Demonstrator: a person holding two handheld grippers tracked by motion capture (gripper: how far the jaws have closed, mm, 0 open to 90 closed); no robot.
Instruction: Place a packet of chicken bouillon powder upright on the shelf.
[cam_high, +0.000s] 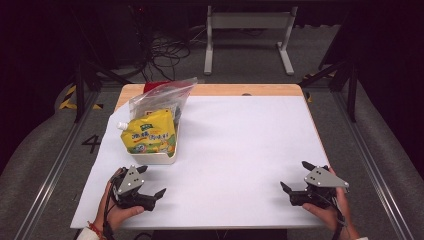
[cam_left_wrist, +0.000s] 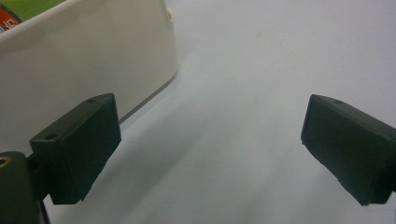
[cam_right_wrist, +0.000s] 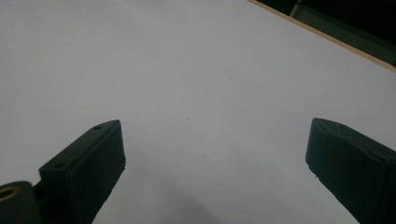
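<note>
white table (cam_high: 240, 150), wooden far edge, dark room, cables (cam_high: 165, 52) behind

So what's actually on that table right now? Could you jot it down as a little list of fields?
surface: white table top with a wooden far edge
container: cream bin at the left side
on top of bin: yellow spouted pouch, lying tilted
behind pouch: clear zip bag with a red strip
left gripper: open, held just in front of the bin, touching nothing
right gripper: open, over bare table at the right
hands: one on each gripper, at the near edge
</note>
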